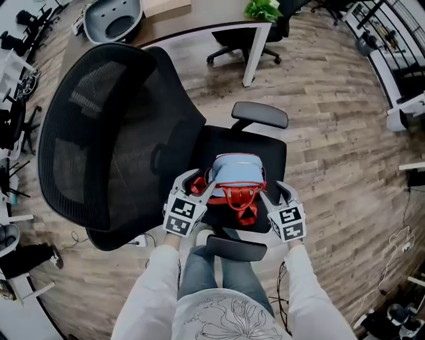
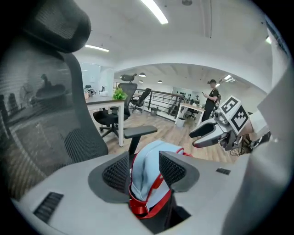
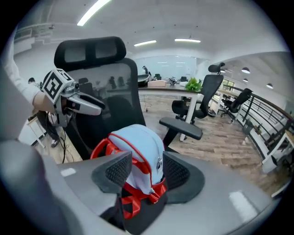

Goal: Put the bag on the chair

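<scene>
A light blue bag point(image 1: 236, 174) with red trim and red straps stands upright on the black seat point(image 1: 269, 151) of a mesh office chair. My left gripper point(image 1: 201, 183) is at the bag's left side and my right gripper point(image 1: 274, 191) at its right side, both open. In the left gripper view the bag point(image 2: 148, 158) shows through the gap of the open left gripper point(image 2: 144, 168), with the right gripper point(image 2: 198, 137) beyond it. In the right gripper view the bag point(image 3: 138, 144) sits just past the open right gripper point(image 3: 147, 170); the left gripper point(image 3: 97, 105) hangs behind. No pad presses the bag.
The chair's tall mesh backrest point(image 1: 109, 133) rises at the left, with one armrest point(image 1: 260, 114) beyond the bag and another point(image 1: 236, 249) near my knees. A desk with a white leg point(image 1: 255, 54), a second chair point(image 1: 242, 41) and a plant point(image 1: 263, 9) stand behind. A person point(image 2: 212, 98) stands far off.
</scene>
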A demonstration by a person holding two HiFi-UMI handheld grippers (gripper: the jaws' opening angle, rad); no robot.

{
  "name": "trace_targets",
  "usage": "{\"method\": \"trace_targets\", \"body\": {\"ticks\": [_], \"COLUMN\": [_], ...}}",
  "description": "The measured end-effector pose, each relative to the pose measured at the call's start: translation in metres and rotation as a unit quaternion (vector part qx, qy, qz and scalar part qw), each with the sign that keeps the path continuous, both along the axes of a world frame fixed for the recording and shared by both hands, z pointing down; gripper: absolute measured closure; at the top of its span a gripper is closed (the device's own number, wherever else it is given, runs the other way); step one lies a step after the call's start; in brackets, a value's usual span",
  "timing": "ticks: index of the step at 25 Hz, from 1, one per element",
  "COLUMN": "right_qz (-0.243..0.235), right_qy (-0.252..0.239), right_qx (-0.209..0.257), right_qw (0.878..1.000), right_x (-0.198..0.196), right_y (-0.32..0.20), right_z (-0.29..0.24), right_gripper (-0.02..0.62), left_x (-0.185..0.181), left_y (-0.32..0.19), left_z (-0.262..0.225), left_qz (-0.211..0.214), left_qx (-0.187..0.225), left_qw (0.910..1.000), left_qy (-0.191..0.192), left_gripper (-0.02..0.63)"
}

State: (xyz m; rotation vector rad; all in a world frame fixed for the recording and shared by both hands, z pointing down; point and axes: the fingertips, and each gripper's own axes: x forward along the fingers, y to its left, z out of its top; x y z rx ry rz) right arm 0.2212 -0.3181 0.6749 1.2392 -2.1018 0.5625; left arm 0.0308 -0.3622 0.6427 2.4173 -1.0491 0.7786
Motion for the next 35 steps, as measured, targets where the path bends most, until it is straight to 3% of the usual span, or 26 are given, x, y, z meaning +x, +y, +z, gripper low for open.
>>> {"method": "trace_targets", "body": {"ticks": [6, 13, 21, 26, 35], "right_qz": [0.073, 0.110, 0.133, 0.150, 0.178], "right_qy": [-0.031, -0.072, -0.112, -0.114, -0.115], "right_qx": [0.109, 0.202, 0.287, 0.329, 0.369], "right_qw": [0.991, 0.970, 0.942, 0.925, 0.905], "right_x": [0.002, -0.009, -0.019, -0.015, -0.013], "right_y": [-0.021, -0.017, 0.005, 0.015, 0.026], "right_z": [-0.093, -0.196, -0.287, -0.322, -0.359], "right_gripper": [0.505, 0.531, 0.566, 0.571, 0.580], "left_x": [0.009, 0.012, 0.012, 0.002, -0.012], "left_y": [-0.009, -0.007, 0.018, 0.022, 0.028], "left_z": [-0.081, -0.185, -0.274, -0.309, -0.336], "left_qz": [-0.006, -0.028, -0.035, -0.060, -0.089], "left_qx": [0.067, 0.152, 0.216, 0.250, 0.274], "left_qw": [0.9963, 0.9820, 0.9639, 0.9520, 0.9418], "left_qy": [0.053, 0.109, 0.151, 0.166, 0.172], "left_gripper": [0.420, 0.466, 0.496, 0.536, 0.566]}}
